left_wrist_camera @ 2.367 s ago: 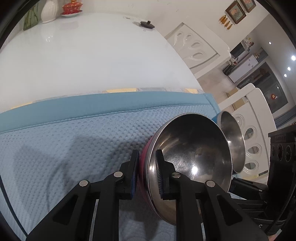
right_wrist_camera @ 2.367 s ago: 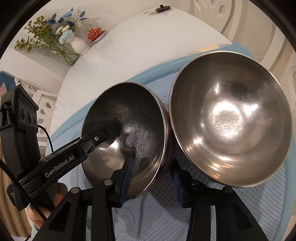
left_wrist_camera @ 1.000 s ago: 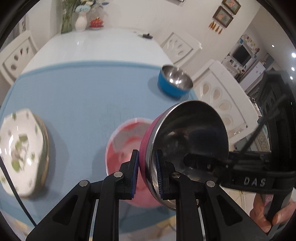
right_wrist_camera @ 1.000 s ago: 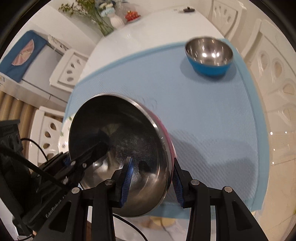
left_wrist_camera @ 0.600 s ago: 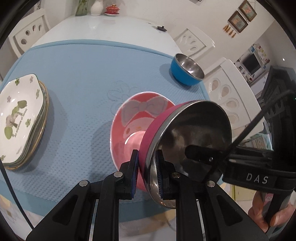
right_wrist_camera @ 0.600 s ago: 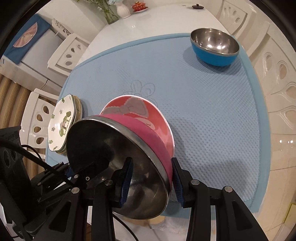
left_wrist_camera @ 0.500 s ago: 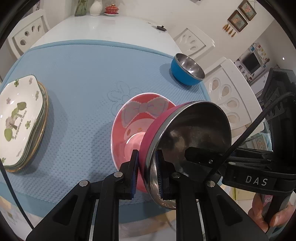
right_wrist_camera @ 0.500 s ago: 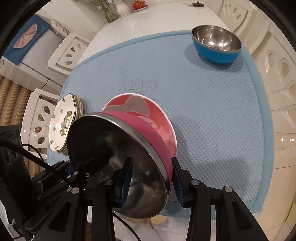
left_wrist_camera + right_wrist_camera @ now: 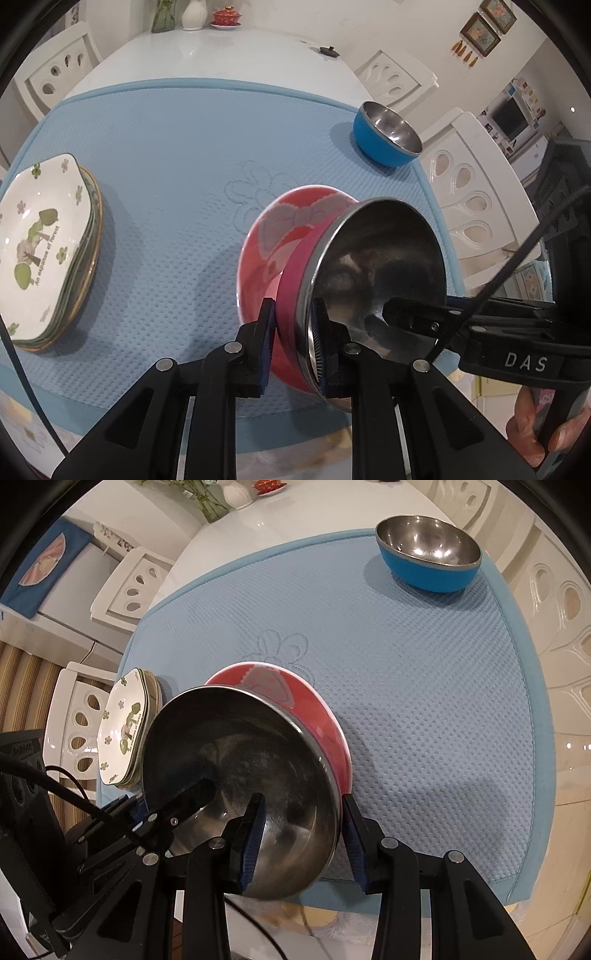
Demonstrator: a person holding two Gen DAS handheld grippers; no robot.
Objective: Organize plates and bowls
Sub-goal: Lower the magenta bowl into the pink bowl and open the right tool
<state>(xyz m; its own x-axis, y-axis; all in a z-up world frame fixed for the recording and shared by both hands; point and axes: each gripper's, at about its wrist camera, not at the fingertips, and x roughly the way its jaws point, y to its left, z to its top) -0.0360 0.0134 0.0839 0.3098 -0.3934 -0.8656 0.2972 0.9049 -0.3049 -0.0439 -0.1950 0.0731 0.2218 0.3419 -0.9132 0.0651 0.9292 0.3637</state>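
Observation:
A steel bowl with a pink outside [image 9: 373,280] [image 9: 240,768] is held tilted by both grippers, its base lowered into a pink cartoon-print bowl [image 9: 280,232] [image 9: 314,709] on the blue mat. My left gripper [image 9: 293,341] is shut on its rim. My right gripper [image 9: 301,836] is shut on the opposite rim and shows in the left wrist view [image 9: 424,317]. A blue steel bowl [image 9: 386,138] [image 9: 430,555] stands at the mat's far right corner. A stack of flower-print plates [image 9: 40,247] [image 9: 127,727] sits at the left.
The blue mat [image 9: 177,147] [image 9: 424,686] covers the near end of a white table [image 9: 221,55]. White chairs [image 9: 476,184] stand around it. A vase and a red lidded dish [image 9: 225,16] stand at the far end.
Both grippers carried the pink steel bowl away from the blue bowl toward the near edge and have lowered it into the pink cartoon bowl.

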